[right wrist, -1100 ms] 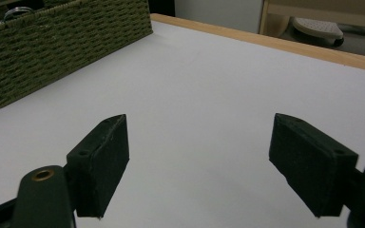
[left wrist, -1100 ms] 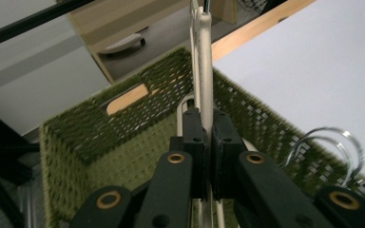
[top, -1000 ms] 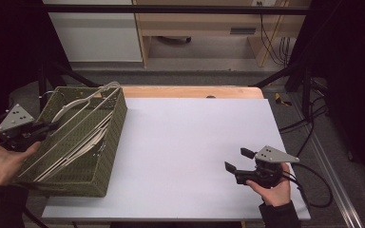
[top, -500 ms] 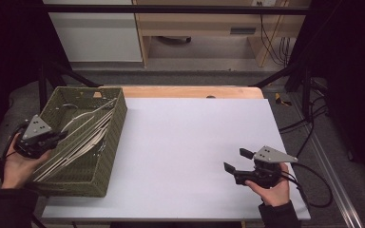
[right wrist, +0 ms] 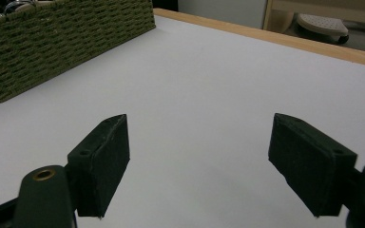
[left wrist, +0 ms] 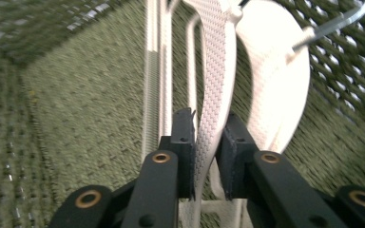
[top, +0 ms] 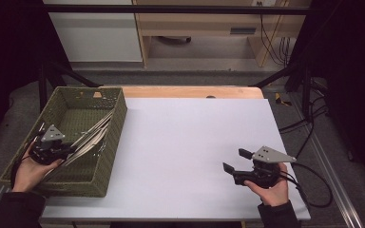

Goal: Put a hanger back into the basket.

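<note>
Lowered since a second ago, the left gripper (top: 59, 153) now sits down inside the green basket (top: 111, 142).
Its jaws, just easing apart, bracket a white hanger (left wrist: 212, 95) among others there; right gripper (top: 235, 161) gapes empty over the table (top: 180, 142).
</note>
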`<state>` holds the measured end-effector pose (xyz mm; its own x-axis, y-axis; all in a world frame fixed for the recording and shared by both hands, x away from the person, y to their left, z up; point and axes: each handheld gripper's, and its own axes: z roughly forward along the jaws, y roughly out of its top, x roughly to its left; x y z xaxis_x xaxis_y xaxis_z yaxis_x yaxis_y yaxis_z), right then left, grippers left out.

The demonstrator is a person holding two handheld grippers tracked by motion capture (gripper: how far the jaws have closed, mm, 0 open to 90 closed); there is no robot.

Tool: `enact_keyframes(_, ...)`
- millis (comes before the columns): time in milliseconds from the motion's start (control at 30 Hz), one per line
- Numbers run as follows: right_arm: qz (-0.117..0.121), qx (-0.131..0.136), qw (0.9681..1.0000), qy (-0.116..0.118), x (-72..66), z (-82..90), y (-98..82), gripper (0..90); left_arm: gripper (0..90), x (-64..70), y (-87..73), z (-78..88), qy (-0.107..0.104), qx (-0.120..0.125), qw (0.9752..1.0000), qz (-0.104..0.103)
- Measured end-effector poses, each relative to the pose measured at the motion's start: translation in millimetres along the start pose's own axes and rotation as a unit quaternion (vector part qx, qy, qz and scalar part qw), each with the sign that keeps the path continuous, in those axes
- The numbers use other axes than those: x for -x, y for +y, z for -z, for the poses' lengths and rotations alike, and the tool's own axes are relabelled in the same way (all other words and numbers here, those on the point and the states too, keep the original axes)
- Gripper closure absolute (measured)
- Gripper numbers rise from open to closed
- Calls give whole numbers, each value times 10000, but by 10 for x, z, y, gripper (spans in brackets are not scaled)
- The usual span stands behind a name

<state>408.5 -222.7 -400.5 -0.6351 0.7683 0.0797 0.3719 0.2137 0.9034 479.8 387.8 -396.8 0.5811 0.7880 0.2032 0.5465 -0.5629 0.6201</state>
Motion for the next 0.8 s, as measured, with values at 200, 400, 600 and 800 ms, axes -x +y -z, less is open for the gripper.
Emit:
enact_keyframes(200,-2,-10,10000,18,-3,-4,-1,220,544,-48,7,94,-97,459,9987,214)
enact_keyframes(400,15,-19,10000,14,-2,-8,-1,220,344,-41,139,356,-270,1416,9869,724)
enact_keyframes(600,24,30,10000,17,4,11,5,221,207,112,283,570,-298,2242,9681,1079)
enact_keyframes(800,-4,60,10000,26,9,33,12,221,100,422,407,656,-495,2589,9588,1057)
